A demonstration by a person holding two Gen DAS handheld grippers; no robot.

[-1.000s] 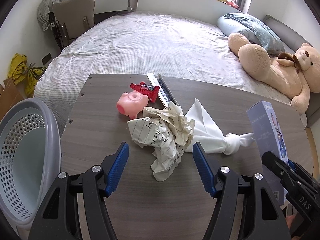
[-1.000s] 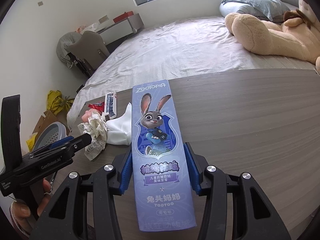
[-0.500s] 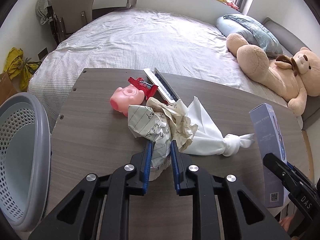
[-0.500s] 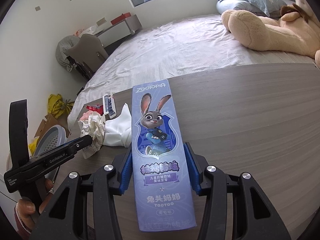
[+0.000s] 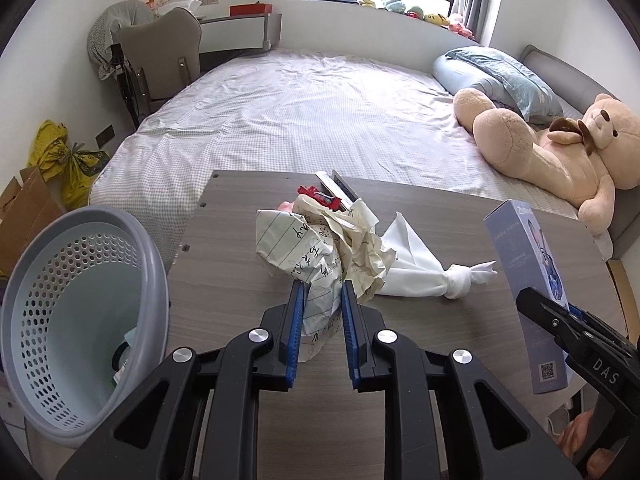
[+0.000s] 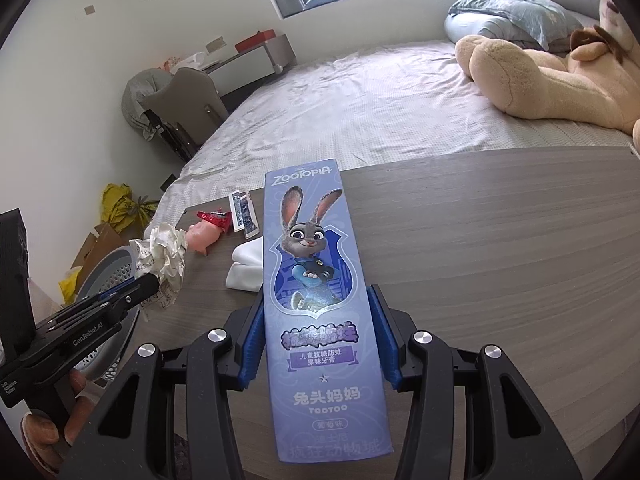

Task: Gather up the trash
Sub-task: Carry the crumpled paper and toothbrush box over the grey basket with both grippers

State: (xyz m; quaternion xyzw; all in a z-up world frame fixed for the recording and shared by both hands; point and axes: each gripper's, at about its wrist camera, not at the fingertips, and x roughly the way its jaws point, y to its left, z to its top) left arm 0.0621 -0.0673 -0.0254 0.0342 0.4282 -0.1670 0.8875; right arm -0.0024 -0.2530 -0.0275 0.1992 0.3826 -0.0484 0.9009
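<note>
My left gripper [image 5: 321, 292] is shut on a crumpled sheet of lined paper [image 5: 316, 248], which hangs raised off the wooden table [image 5: 224, 280]. In the right wrist view the same paper [image 6: 164, 252] sits in the left gripper [image 6: 150, 282] near the table's left edge. My right gripper [image 6: 318, 290] is shut on a tall purple toothpaste box [image 6: 312, 320] with a rabbit picture, held upright at the right [image 5: 524, 264]. A white knotted cloth [image 5: 416, 272] lies on the table beside the paper. A red wrapper [image 5: 320, 196] lies further back.
A grey perforated basket [image 5: 52, 240] stands left of the table with something in its bottom. A pink pig toy [image 6: 202, 236] and a flat printed pack [image 6: 244, 216] lie at the table's far left corner. Beyond the table are a bed [image 5: 320, 120] and a teddy bear [image 5: 560, 148].
The left jaws closed on the crumpled paper and then lifted it off the table, away from the white cloth. The right gripper kept still with the box.
</note>
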